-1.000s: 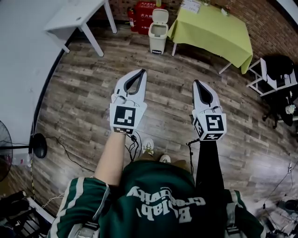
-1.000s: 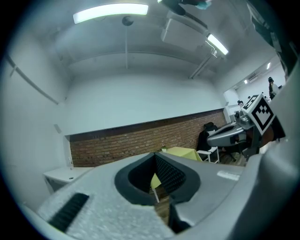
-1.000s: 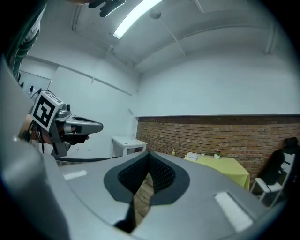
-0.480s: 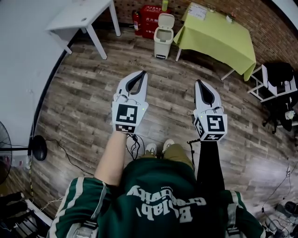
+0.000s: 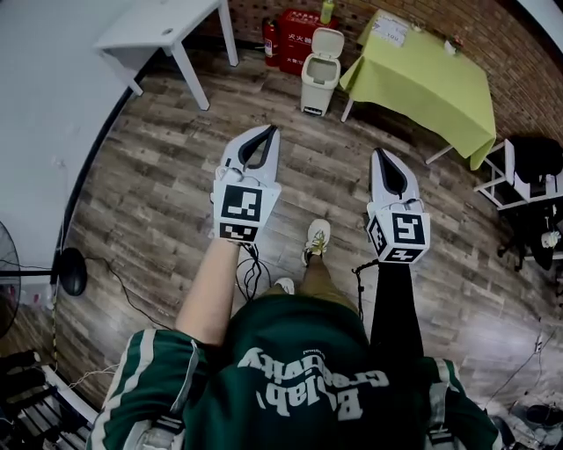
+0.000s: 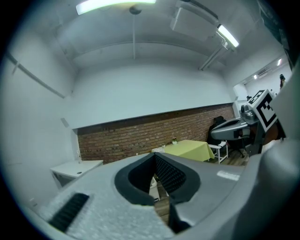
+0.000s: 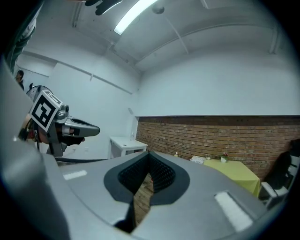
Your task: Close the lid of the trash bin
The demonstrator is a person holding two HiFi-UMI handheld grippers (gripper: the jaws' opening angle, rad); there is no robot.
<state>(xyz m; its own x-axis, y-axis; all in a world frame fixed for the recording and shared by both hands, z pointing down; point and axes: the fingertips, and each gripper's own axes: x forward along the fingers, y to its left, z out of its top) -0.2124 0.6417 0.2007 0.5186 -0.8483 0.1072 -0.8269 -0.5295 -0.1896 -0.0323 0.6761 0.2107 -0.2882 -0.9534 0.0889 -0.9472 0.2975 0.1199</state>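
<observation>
1. The trash bin [image 5: 318,72] stands far ahead of you, on the wooden floor [image 5: 167,176] by the brick wall.
2. Its lid [image 5: 329,40] is tipped up at the back, so the bin is open. The job is not done yet.
3. The table with the green cloth [image 5: 422,75] is just beside the bin. Red boxes [image 5: 299,26] sit right behind it. A white table [image 5: 158,26] stands further off on the other side.
4. Your left gripper [image 5: 264,134] and your right gripper [image 5: 378,156] are both out in front of you, well apart from the bin. They point toward it.
5. Each gripper view shows that gripper's jaws pressed together at the tips. Nothing is pinched in either one.
6. One of your shoes [image 5: 317,235] is out in front between the grippers. It looks like you are walking up to the bin. That seems to be the step you are on.
7. Next, you likely need to get close enough to reach the lid.
8. Then put one gripper behind the top edge of the lid and push it forward and down until it lies flat. You can probably keep the jaws as they are, since a push is enough.
</observation>
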